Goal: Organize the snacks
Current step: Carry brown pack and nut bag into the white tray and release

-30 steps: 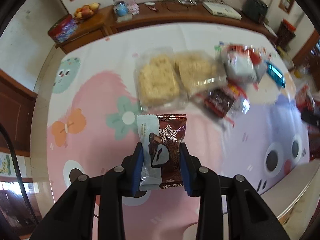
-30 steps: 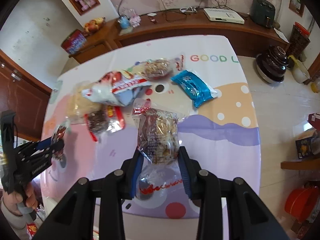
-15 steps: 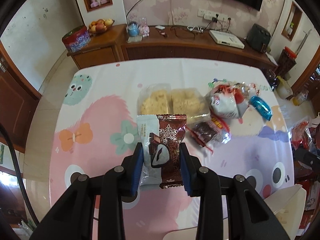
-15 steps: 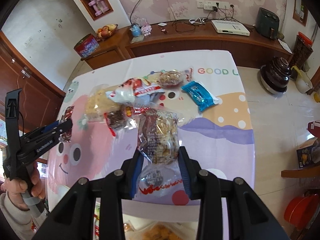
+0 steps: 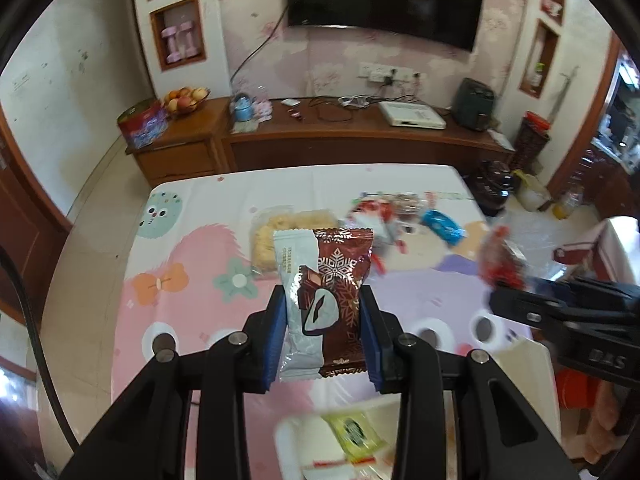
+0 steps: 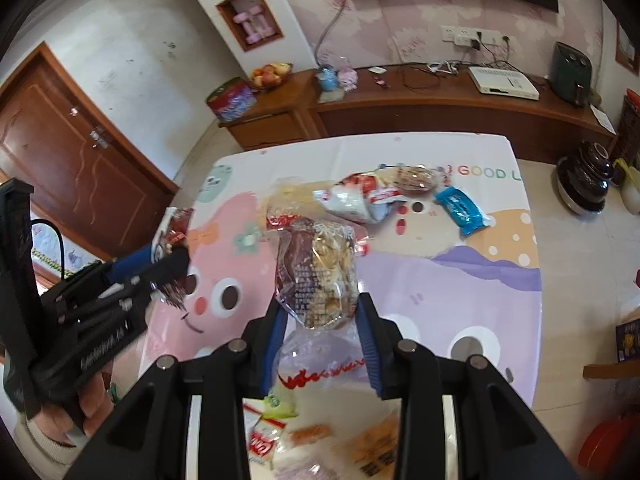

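Note:
My left gripper (image 5: pixel 325 334) is shut on a brown and pale blue snack packet (image 5: pixel 325 300) with a snowflake print, held above the near table edge. My right gripper (image 6: pixel 322 334) is shut on a clear bag of nut cake (image 6: pixel 318 276). Each gripper shows in the other view: the right (image 5: pixel 520 304) with its blurred bag, the left (image 6: pixel 160 258) at the left. Several snacks lie on the cartoon tablecloth (image 6: pixel 460 280): pale rice cakes (image 5: pixel 280 228), a red and white bag (image 6: pixel 356 198), a blue packet (image 6: pixel 460 210). Below both grippers is a white container (image 5: pixel 312 440) holding packets (image 6: pixel 268 436).
A wooden sideboard (image 5: pixel 360 136) with a fruit bowl (image 5: pixel 184 100), a red tin (image 5: pixel 142 126) and a white box (image 5: pixel 412 114) stands behind the table. A dark pot (image 6: pixel 586 176) sits on the floor at the right. A wooden door (image 6: pixel 76 168) is at the left.
Both grippers have pulled back and risen from the table, each keeping its packet. The white container with packets has come into view below them.

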